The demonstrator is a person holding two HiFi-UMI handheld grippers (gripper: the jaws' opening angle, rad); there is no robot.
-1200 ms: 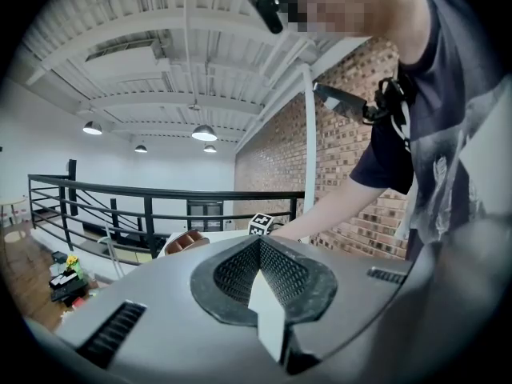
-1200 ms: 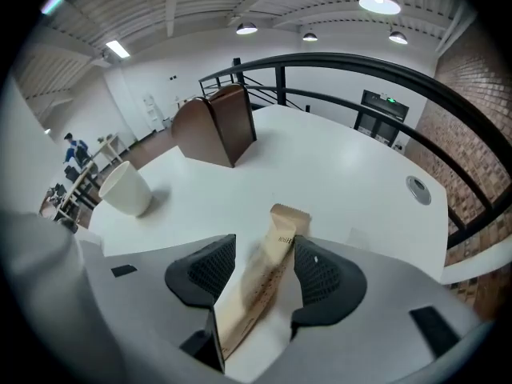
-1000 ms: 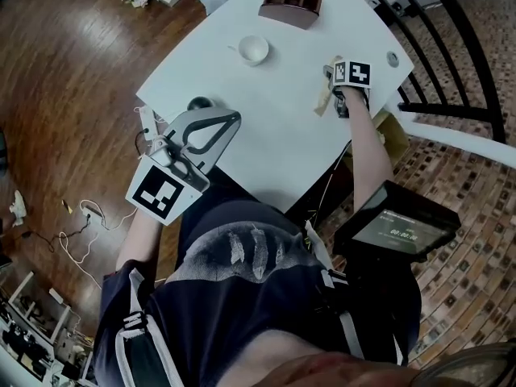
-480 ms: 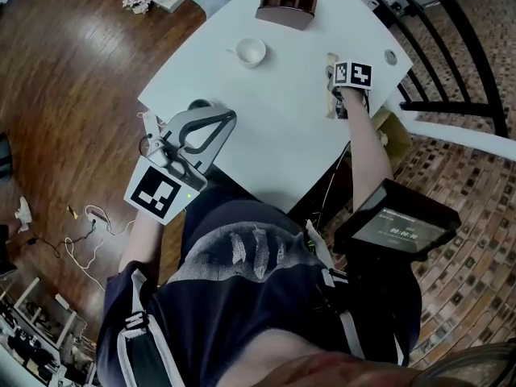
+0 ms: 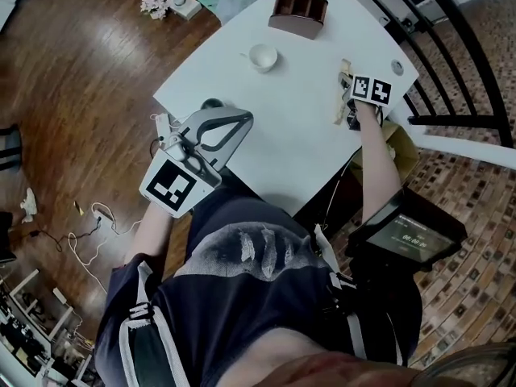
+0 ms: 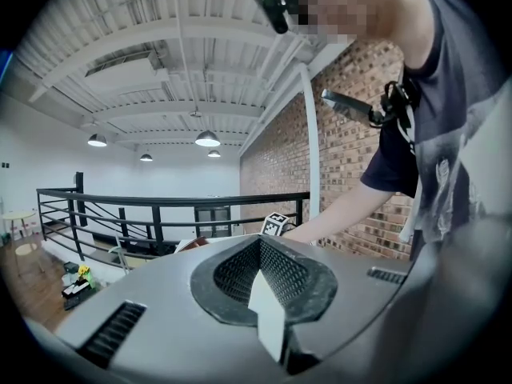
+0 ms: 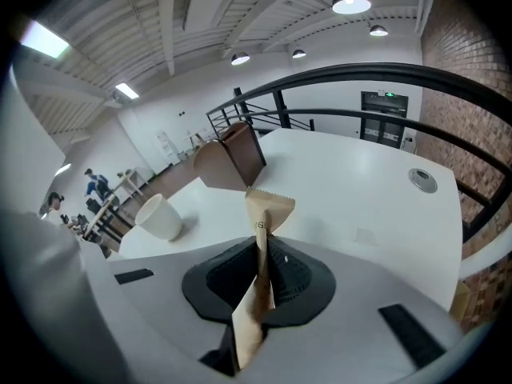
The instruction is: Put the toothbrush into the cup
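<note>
As its jaws have just been closing, right gripper (image 7: 260, 266) pinches paper-wrapped toothbrush (image 7: 268, 210), cup (image 5: 263, 56) at ten o'clock, left gripper (image 6: 264, 294) jaws together, empty.

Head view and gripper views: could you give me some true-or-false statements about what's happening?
1. The right gripper grips a tan paper packet. True; its jaws have just been closing on it.
2. The white cup lies tipped over. False: it stands upright on the table.
3. The packet is already in the cup. False: it is in the gripper, apart from the cup.
4. The left gripper holds nothing. True; its jaws are together.
</note>
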